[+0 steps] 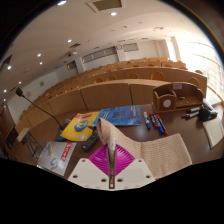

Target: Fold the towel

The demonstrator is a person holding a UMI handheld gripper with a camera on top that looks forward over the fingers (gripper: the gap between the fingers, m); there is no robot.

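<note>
A magenta cloth towel [112,158] is seen pinched between the two pale fingers [88,168] of the gripper [112,172], which are pressed together on it above a wooden desk [170,150]. Just beyond the fingers, a yellow packet [79,126] and a blue booklet [122,115] lie on the desk. Rows of wooden lecture-hall benches [120,85] are seen farther back.

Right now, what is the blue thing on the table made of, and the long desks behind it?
The blue towel looks like soft cloth: it lies flat, matte and a bit rumpled on the table. The long desks look like wood with a smooth, slightly shiny brown finish, though it could be veneer. The gripper sits short of the towel, its fingers close together.
</note>
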